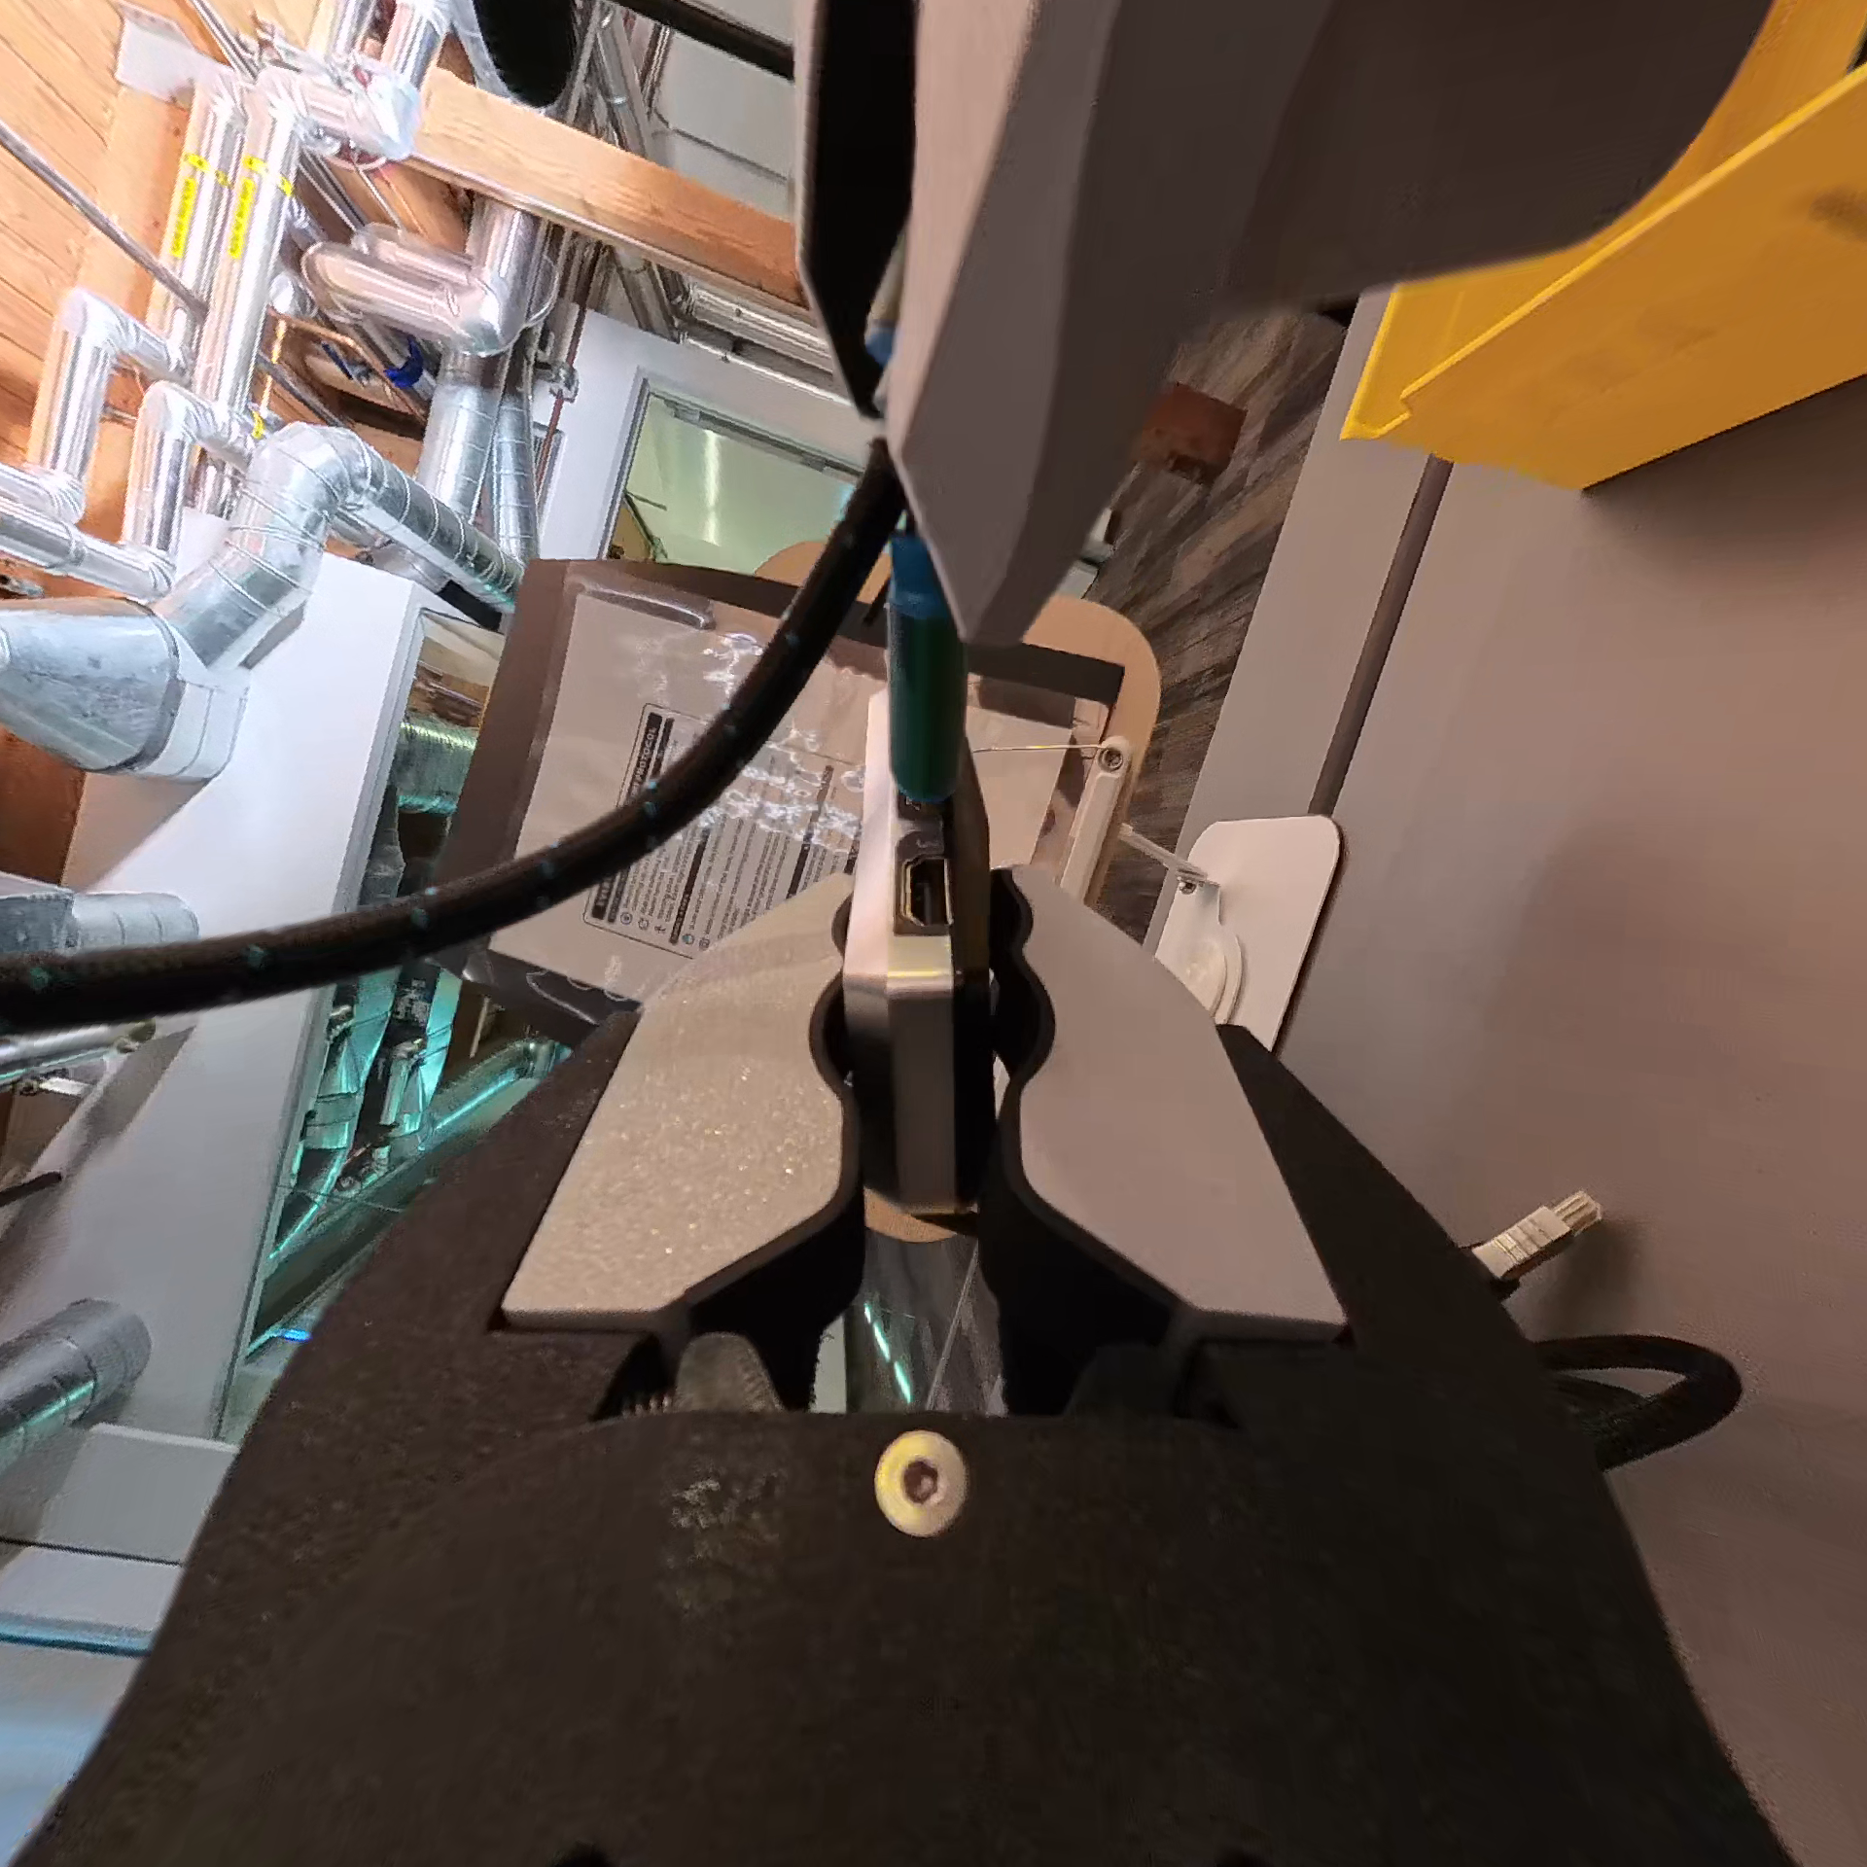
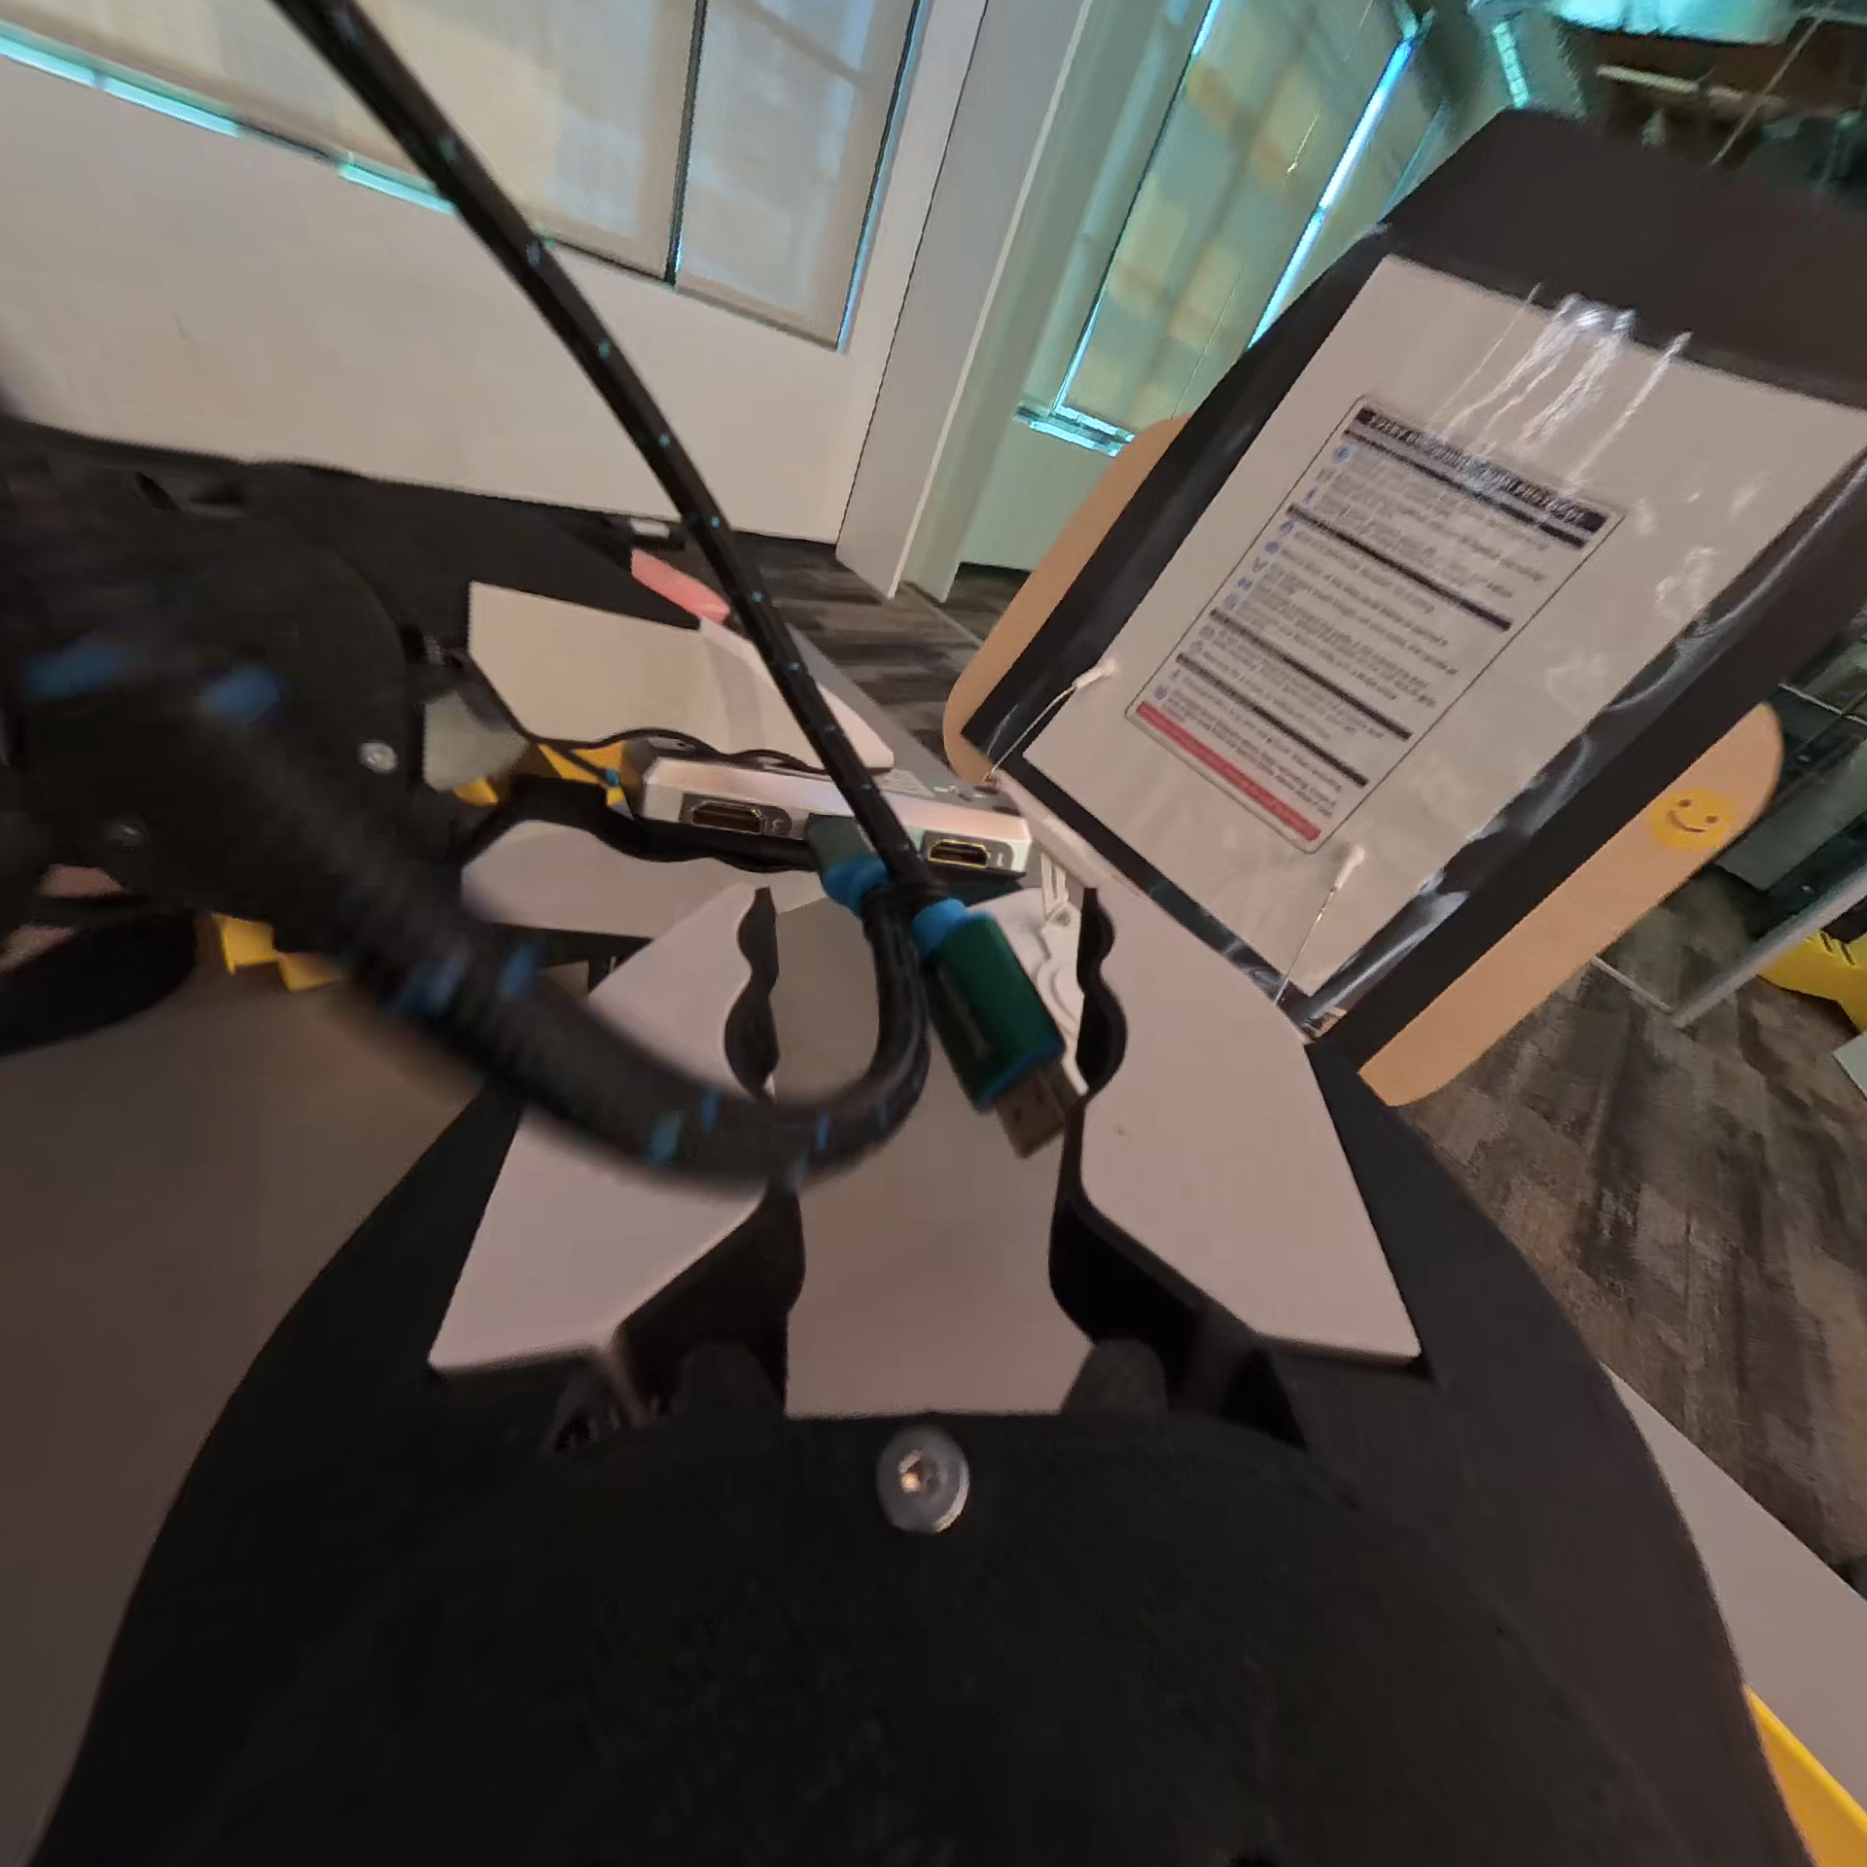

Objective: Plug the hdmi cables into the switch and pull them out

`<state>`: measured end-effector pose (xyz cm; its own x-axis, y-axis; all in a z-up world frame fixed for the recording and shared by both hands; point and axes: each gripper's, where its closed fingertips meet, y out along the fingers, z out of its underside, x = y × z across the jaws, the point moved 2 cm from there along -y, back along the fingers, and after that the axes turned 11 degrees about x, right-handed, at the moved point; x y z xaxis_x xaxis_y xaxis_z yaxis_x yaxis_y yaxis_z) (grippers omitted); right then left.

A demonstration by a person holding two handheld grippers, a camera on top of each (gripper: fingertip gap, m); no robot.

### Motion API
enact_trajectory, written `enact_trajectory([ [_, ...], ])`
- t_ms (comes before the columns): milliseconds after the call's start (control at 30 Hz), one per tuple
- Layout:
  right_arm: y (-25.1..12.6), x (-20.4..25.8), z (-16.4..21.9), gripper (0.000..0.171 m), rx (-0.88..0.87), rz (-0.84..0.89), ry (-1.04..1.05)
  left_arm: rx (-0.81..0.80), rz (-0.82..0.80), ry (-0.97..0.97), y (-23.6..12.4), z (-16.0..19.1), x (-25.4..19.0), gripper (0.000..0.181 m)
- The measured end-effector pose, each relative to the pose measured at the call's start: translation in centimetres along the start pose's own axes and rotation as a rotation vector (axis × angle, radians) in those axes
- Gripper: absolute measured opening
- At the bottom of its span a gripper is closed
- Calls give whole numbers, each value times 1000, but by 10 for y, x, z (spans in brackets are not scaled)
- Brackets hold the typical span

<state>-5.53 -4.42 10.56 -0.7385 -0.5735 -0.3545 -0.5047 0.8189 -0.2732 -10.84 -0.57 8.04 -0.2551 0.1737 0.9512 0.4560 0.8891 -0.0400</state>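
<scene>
The left hand-held gripper (image 1: 924,1020) clamps the silver switch (image 1: 902,1020) on edge with one green plug (image 1: 921,707) seated, while the right hand-held gripper (image 2: 924,1010) stands wide around a loose green plug (image 2: 995,1010), braided cable (image 2: 647,424) crossing before a framed notice (image 2: 1364,606).

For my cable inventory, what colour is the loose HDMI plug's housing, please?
Green, with blue collars; clearest in the right wrist view.

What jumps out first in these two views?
The left claw is clamped on a silver switch box held edge-on, with one green plug seated in it. In the right view, a loose green plug dangles between the open right claw's fingers, with its black braided cable looping left.
</scene>
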Motion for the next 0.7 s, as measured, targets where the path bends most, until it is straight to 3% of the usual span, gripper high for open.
enact_trajectory([
  [267,7,3,4,44,-58,-93,25,-14,-5,20,-2,-8,-5,22],
  [700,14,6,5,50,-219,-286,183,-31,-8,-71,-8,-2,11,22],
])
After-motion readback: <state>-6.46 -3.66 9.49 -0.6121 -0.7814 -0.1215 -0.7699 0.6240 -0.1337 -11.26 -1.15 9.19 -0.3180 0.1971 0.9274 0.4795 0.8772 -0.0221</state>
